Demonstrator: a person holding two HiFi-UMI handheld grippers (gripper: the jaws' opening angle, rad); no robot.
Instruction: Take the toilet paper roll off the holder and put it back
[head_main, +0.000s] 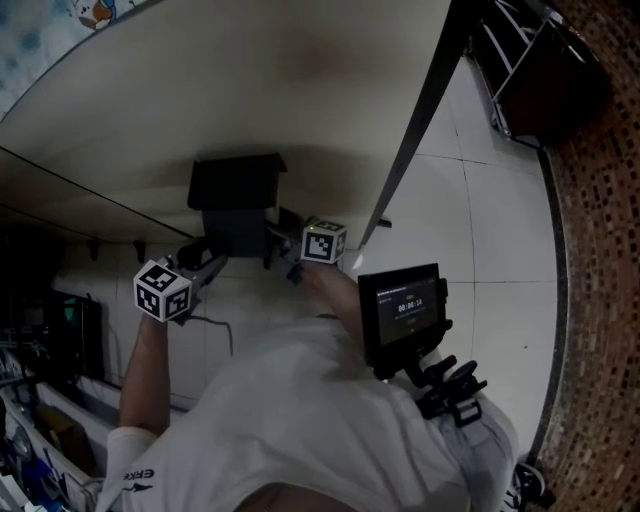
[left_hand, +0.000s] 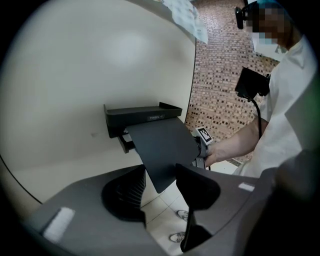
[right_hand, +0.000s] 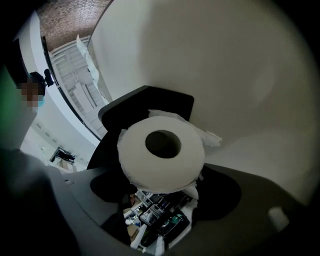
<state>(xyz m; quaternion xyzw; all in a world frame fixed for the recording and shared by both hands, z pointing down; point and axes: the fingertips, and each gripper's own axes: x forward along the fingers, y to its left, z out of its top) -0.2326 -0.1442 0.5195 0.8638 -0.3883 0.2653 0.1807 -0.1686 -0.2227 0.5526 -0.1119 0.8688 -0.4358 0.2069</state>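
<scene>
The right gripper (right_hand: 162, 189) is gripping the toilet paper roll (right_hand: 161, 155) between its fingers, just before the holder (right_hand: 145, 107). The left gripper (left_hand: 160, 191) is gaping wide below the holder's flap (left_hand: 162, 147).

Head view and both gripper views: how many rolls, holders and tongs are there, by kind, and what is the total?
roll: 1
holder: 1
tongs: 2, the left tongs and the right tongs
total: 4
</scene>
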